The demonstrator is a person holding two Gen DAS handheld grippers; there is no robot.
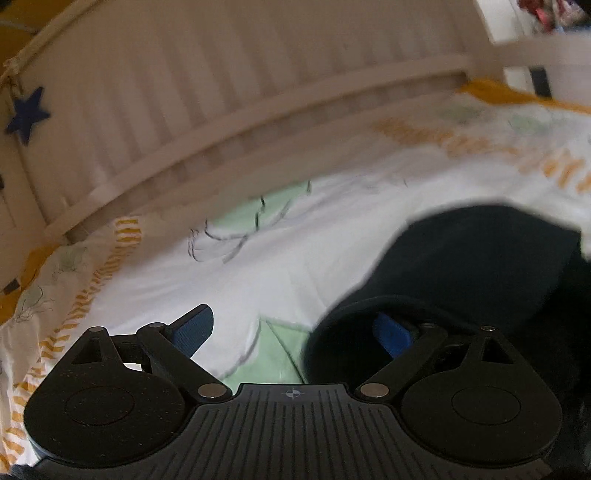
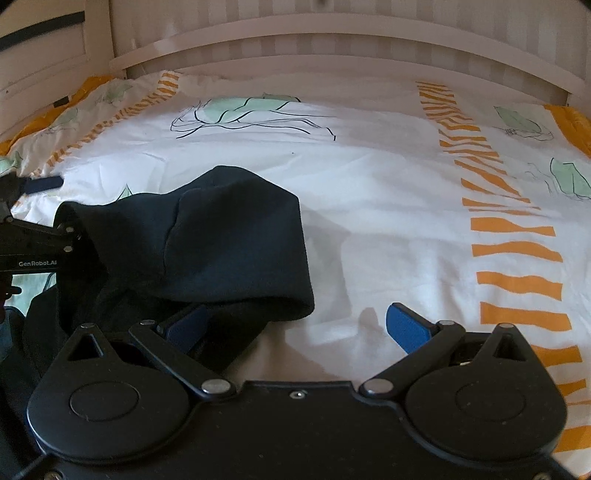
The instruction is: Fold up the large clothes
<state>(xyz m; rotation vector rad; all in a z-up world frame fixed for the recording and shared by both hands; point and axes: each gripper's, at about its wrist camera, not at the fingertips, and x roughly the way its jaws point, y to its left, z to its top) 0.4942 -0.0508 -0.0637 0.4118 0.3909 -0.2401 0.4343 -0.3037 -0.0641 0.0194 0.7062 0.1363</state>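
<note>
A dark navy garment [image 2: 221, 240], seemingly a hood, lies bunched on the bed at the left of the right wrist view. It fills the right side of the left wrist view [image 1: 480, 266]. My left gripper [image 1: 291, 330] is open, and its right pad sits inside a fold of the dark cloth. My right gripper [image 2: 295, 325] is open too, its left pad against the garment's lower edge and its right pad over bare sheet. One blue fingertip [image 2: 46, 184] of the left gripper shows at the far left.
The bed sheet [image 2: 388, 177] is white with orange stripes and green leaf prints. A white slatted headboard [image 2: 332, 33] runs along the far side. A blue star [image 1: 27, 112] hangs on the slats at the left. The left wrist view is motion-blurred.
</note>
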